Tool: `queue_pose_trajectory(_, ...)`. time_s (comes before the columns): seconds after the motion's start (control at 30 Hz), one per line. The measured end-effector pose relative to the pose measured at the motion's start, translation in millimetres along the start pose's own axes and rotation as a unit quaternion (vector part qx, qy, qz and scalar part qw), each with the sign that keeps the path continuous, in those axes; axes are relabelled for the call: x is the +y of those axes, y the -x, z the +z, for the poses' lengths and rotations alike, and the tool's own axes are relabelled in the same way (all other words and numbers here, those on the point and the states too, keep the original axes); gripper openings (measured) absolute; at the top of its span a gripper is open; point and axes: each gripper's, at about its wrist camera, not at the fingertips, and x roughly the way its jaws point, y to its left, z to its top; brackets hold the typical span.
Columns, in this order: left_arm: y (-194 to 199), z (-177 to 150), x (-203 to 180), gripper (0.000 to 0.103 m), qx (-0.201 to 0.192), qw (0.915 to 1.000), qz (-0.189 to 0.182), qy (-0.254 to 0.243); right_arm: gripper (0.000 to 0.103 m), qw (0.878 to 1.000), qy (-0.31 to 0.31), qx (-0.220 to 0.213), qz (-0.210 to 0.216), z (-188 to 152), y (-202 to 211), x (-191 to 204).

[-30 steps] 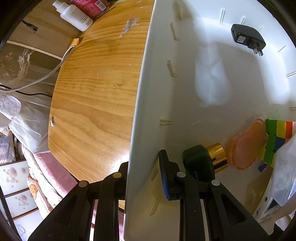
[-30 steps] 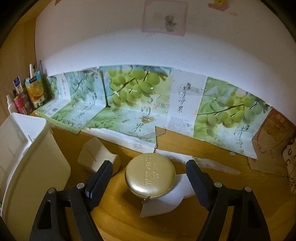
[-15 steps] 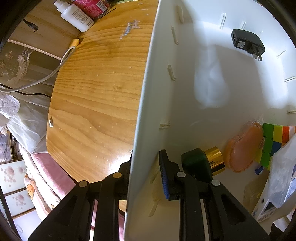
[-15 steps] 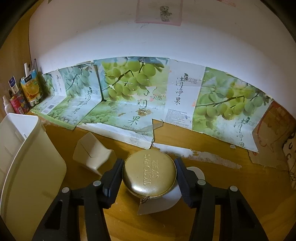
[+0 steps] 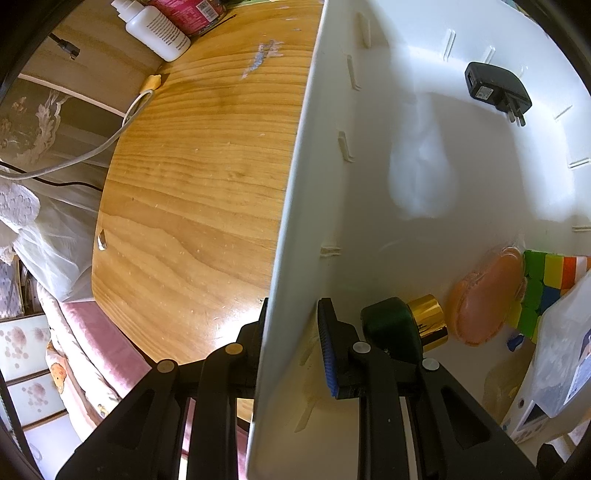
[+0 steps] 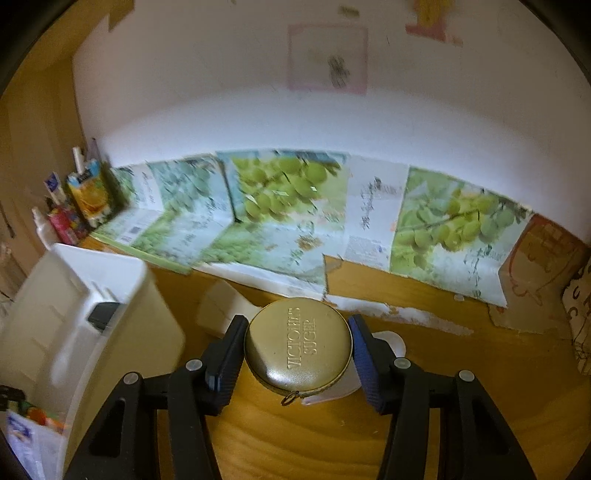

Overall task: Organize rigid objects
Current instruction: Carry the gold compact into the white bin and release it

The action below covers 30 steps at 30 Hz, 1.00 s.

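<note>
Your right tongs (image 6: 297, 350) are clamped on the round gold tin (image 6: 298, 347), held just above the wooden table (image 6: 332, 443), while your left tongs (image 5: 291, 339) pinch the white bin's wall (image 5: 280, 295), charger (image 5: 496, 90) lying well ahead inside.

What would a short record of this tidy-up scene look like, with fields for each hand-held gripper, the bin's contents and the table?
left hand-held gripper: clamped on the white bin wall
right hand-held gripper: closed on a round gold tin, above the table
in the bin: black charger, green bottle with gold cap, orange soap, colour cube
wooden table: white bottle at its far edge
</note>
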Motion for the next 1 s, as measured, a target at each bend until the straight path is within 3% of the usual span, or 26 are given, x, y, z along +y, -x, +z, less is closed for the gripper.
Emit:
queue_pose_trajectory(0.33, 1, -1, 5, 0.024, -0.009, 0.9999, -0.010, 0.008, 0.055, 0.997, 0.045, -0.035, 0.055, 20, 47, 32)
queue_pose_trajectory(0.73, 0, 0, 7, 0.024, -0.009, 0.9997, -0.015, 0.017, 0.055, 0.981, 0.125, -0.067, 0.129, 28, 84, 84)
queue_pose_trajectory(1.0, 1, 1, 9, 0.024, -0.012, 0.9995, -0.018, 0.022, 0.055, 0.968, 0.168, -0.063, 0.174, 24, 91, 116)
